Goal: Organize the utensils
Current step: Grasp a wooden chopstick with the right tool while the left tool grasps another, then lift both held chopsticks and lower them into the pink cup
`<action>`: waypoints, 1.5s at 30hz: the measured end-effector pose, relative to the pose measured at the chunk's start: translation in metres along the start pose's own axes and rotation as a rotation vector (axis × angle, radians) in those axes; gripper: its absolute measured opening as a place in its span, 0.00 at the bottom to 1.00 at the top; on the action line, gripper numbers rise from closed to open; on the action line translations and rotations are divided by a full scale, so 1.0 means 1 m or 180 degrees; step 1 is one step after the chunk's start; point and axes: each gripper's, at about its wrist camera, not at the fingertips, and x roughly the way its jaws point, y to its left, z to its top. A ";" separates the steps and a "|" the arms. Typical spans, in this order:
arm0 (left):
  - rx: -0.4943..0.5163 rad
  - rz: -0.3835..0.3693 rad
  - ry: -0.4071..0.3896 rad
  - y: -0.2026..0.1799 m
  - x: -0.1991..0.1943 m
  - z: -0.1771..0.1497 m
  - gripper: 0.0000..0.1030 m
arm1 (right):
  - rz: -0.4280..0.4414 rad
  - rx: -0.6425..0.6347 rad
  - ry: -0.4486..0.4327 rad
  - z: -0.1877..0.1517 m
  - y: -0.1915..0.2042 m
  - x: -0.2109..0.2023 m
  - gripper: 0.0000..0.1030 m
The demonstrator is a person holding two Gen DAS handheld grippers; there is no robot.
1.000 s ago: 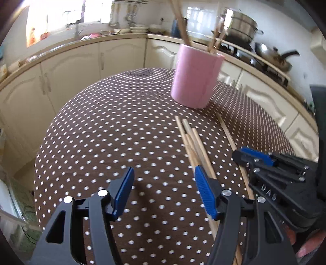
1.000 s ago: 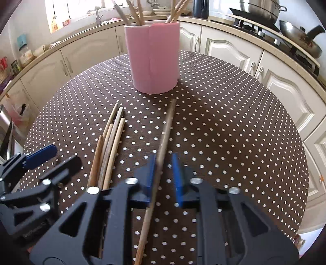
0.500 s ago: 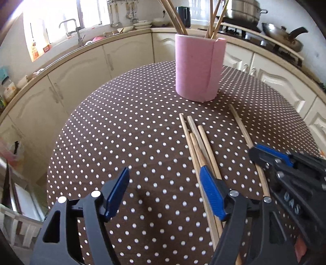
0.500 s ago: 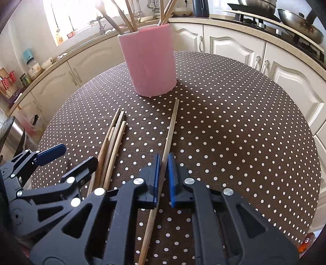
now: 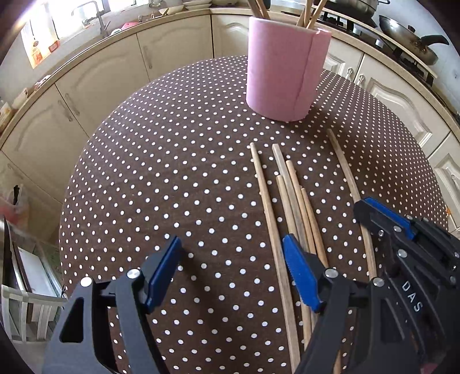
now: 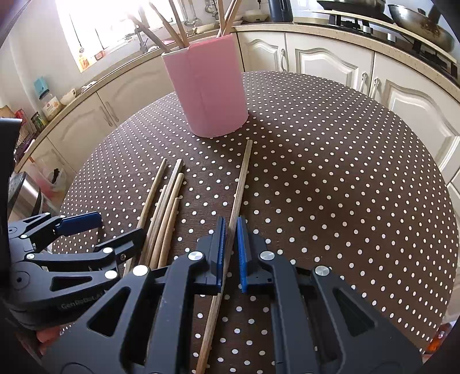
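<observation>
A pink holder (image 5: 284, 72) (image 6: 210, 92) with several chopsticks in it stands at the far side of the dotted table (image 5: 172, 172). Several loose chopsticks (image 5: 290, 195) (image 6: 164, 207) lie bundled in front of it. My left gripper (image 5: 231, 244) (image 6: 112, 230) hovers over them with its jaws closing. Its right pad is above the bundle, the leftmost stick is just inside it, and nothing is pressed. My right gripper (image 6: 230, 227) (image 5: 365, 207) is shut on a single chopstick (image 6: 241, 178) (image 5: 345, 172) whose far end rests on the table.
Cream kitchen cabinets (image 6: 330, 66) curve around behind the table. A stove with a wok (image 5: 414, 43) is at the back right and a sink under a window (image 5: 86, 17) at the back left. A white rack (image 5: 28, 287) stands on the floor by the table's left edge.
The right jaws have closed from a small gap to a pinch on the single chopstick. The left gripper has shifted and tilted over the bundle, and its jaws stand slightly wider.
</observation>
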 end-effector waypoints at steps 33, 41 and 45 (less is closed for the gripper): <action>-0.0183 -0.0571 -0.2199 0.054 -0.154 -0.023 0.06 | 0.0177 0.0124 -0.1380 0.037 -0.003 -0.099 0.06; -0.0202 -0.0727 -0.3024 0.033 -0.182 0.033 0.06 | 0.0198 -0.0016 -0.2273 0.082 0.001 -0.134 0.06; -0.0381 -0.0869 -0.3116 0.030 -0.178 0.062 0.06 | 0.0241 -0.0034 -0.2592 0.102 0.000 -0.139 0.06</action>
